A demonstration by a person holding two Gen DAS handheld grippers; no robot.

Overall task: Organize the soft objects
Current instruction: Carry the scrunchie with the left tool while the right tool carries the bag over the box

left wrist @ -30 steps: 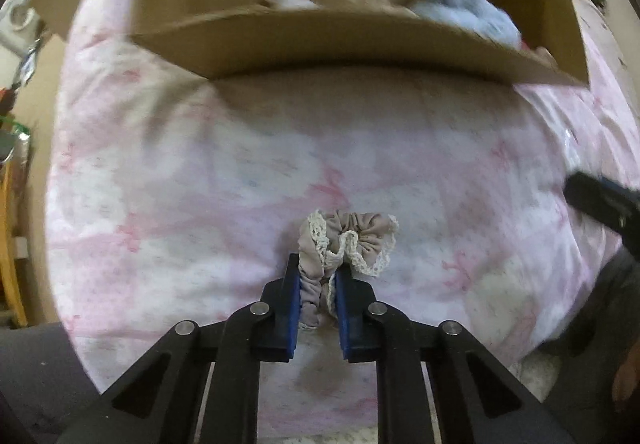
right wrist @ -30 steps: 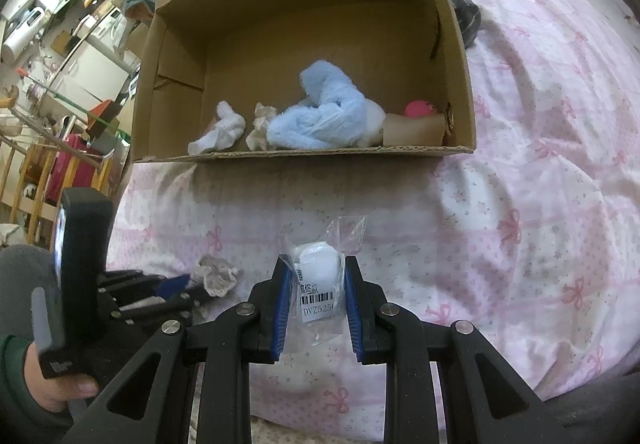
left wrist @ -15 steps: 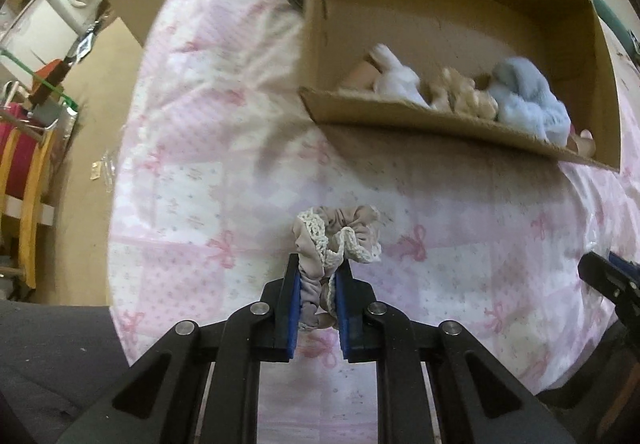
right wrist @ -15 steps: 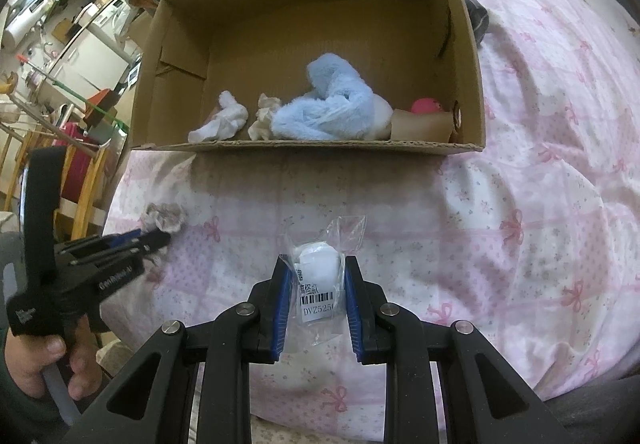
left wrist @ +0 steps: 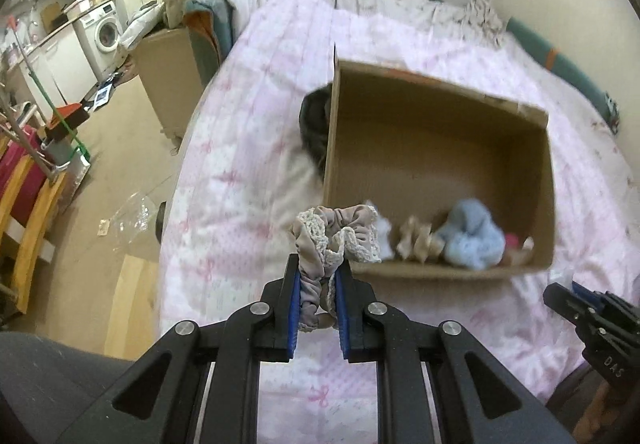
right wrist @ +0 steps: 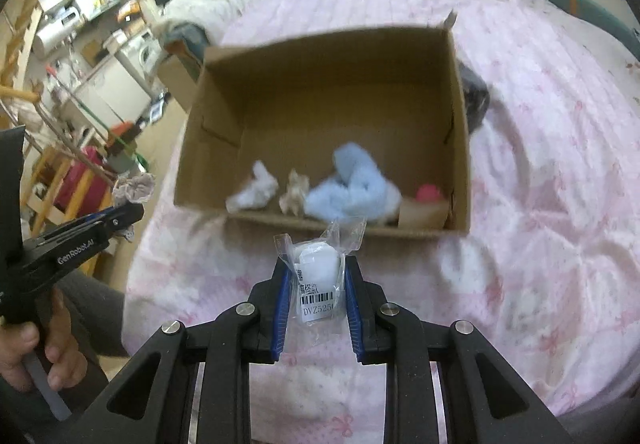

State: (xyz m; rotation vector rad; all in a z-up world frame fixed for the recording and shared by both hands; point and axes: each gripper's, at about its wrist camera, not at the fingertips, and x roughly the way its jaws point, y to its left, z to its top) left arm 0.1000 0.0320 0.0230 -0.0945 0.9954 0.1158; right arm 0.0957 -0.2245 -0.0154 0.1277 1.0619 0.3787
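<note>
The left gripper (left wrist: 316,272) has its blue-padded fingers (left wrist: 294,308) closed on a beige, lace-trimmed scrunchie (left wrist: 336,236), which bunches up above the fingertips and hangs in the air over the pink bedspread (left wrist: 240,180), in front of the near left corner of the cardboard box (left wrist: 436,148). The right gripper (right wrist: 316,276) has its fingers (right wrist: 280,308) pressed against the sides of a small clear plastic packet (right wrist: 320,276) that holds something white and carries a barcode label; the packet is held above the bedspread, just near of the box's near wall. The open box sits on the bed, and along the inside of its near wall lie, from left to right in the right wrist view, a white soft piece (right wrist: 256,192), a small cream piece (right wrist: 294,192), a fluffy light blue item (right wrist: 352,188), and a pink ball (right wrist: 428,192) beside a tan shape. A dark object (right wrist: 474,104) lies on the bedspread against the box's outer right wall in that view. In the right wrist view the left gripper shows at the left edge, gripped by the person's left hand (right wrist: 36,356), with the scrunchie at its tip. Far left, a washing machine (left wrist: 105,30) stands on the room's floor.
</note>
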